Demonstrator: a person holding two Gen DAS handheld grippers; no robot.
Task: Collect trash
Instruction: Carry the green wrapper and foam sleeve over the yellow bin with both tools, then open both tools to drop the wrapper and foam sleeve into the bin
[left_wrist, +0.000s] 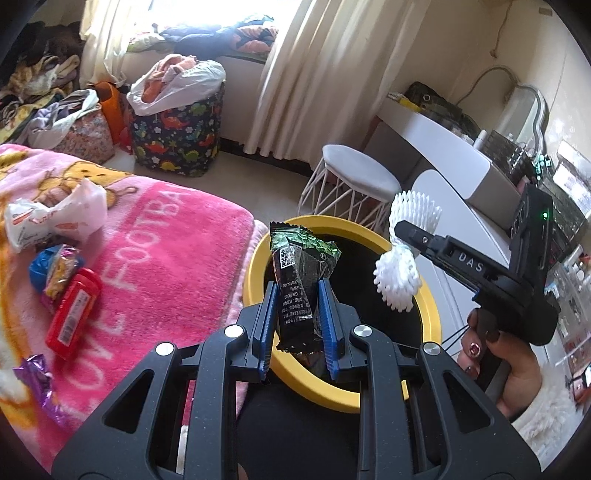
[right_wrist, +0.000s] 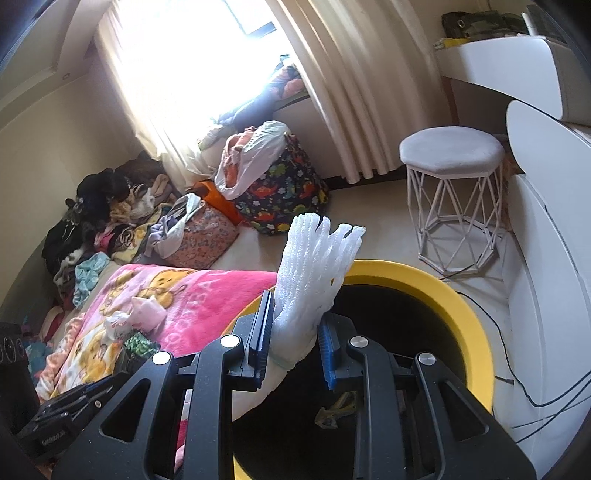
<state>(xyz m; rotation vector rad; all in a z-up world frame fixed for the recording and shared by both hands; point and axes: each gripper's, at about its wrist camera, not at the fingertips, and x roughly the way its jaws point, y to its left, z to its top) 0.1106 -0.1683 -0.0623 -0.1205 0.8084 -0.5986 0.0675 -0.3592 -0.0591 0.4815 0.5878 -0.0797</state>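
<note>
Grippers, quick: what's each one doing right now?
Left gripper: closed on a black-and-green snack wrapper.
Right gripper: closed on a white foam fruit net.

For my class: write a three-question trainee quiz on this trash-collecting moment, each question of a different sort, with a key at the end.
1. True or false: the left gripper holds a black-and-green snack wrapper above the yellow-rimmed bin.
2. Multiple choice: what does the right gripper hold? A) a red box B) a white foam fruit net C) a purple wrapper
3. Fill in: the red box lies on the ____ blanket.

Key
1. True; the wrapper is pinched between the blue pads.
2. B; the net sticks up over the bin's rim.
3. Pink; a white crumpled bag and a purple wrapper lie there too.
</note>
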